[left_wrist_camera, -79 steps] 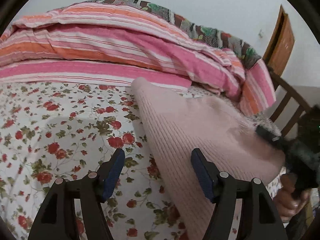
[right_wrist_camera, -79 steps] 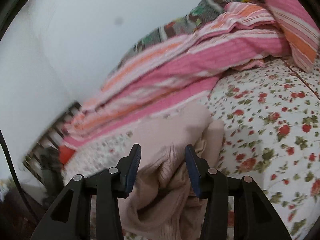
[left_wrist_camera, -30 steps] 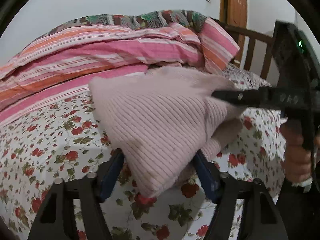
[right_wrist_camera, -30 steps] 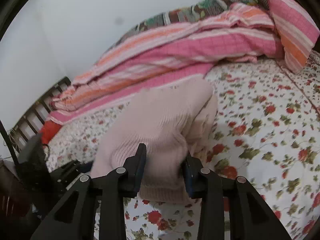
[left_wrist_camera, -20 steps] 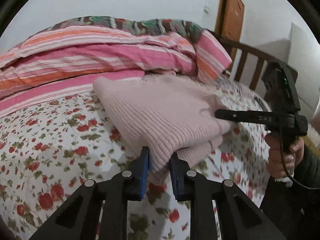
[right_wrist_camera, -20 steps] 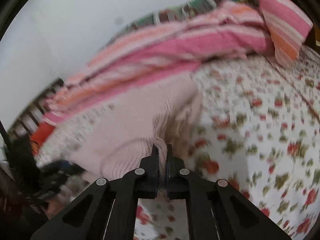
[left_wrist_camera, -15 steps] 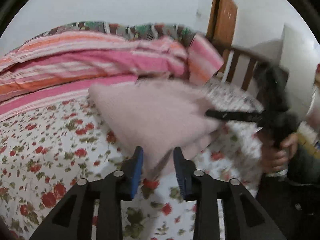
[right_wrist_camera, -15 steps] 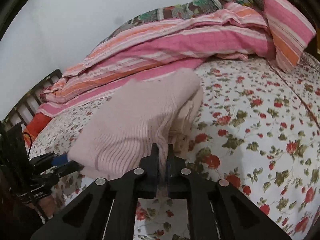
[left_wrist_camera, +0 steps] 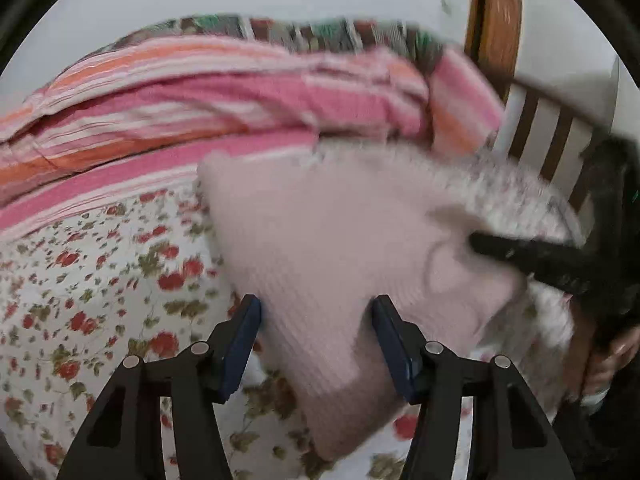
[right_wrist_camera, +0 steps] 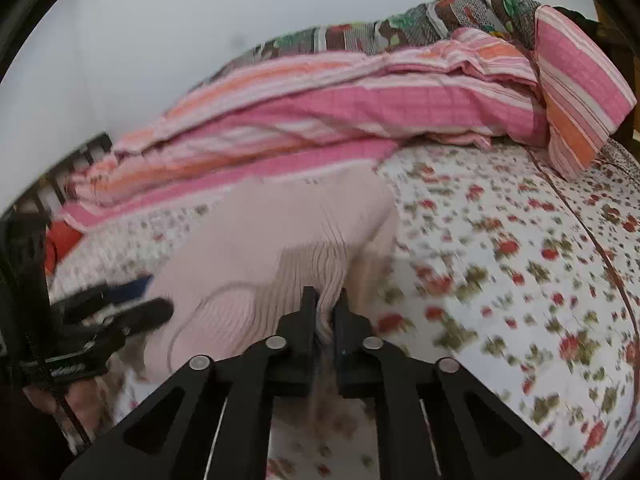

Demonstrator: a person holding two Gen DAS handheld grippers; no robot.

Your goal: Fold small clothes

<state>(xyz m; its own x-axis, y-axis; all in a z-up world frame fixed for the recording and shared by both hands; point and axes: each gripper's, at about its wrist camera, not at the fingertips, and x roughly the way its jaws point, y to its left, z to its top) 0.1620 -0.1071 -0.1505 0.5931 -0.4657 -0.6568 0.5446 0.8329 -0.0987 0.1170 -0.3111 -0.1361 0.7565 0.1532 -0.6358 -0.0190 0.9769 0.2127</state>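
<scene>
Pale pink ribbed knit, a small sweater [left_wrist_camera: 332, 240], lies folded over on the bed's flowered sheet [left_wrist_camera: 80, 280], just in front of a heaped striped quilt [left_wrist_camera: 200, 100] in pink and orange. Both pictures are smeared by motion, so the fine folds are hard to read.

The right tongs [right_wrist_camera: 324, 312] are clenched on a bunched edge of the sweater [right_wrist_camera: 272, 240]; a thin pleat of the knit shows pinched between the two black fingers, which stand almost together. From the other camera the same tongs [left_wrist_camera: 480, 246] reach in from the right side and bite into the garment's far edge, with a hand [left_wrist_camera: 608, 356] gripping the handle below.

The left tongs [left_wrist_camera: 316, 340] are opening. Their blue-padded fingers [left_wrist_camera: 244, 344] stand on either side of the near corner of the sweater, which hangs down between them, and I see no clear pressing of the pads on the cloth. In the right camera's picture those tongs [right_wrist_camera: 148, 296] show at the left, spread, beside the knit.

A wooden bed rail [left_wrist_camera: 560, 136] and a brown door [left_wrist_camera: 496, 28] stand behind.
</scene>
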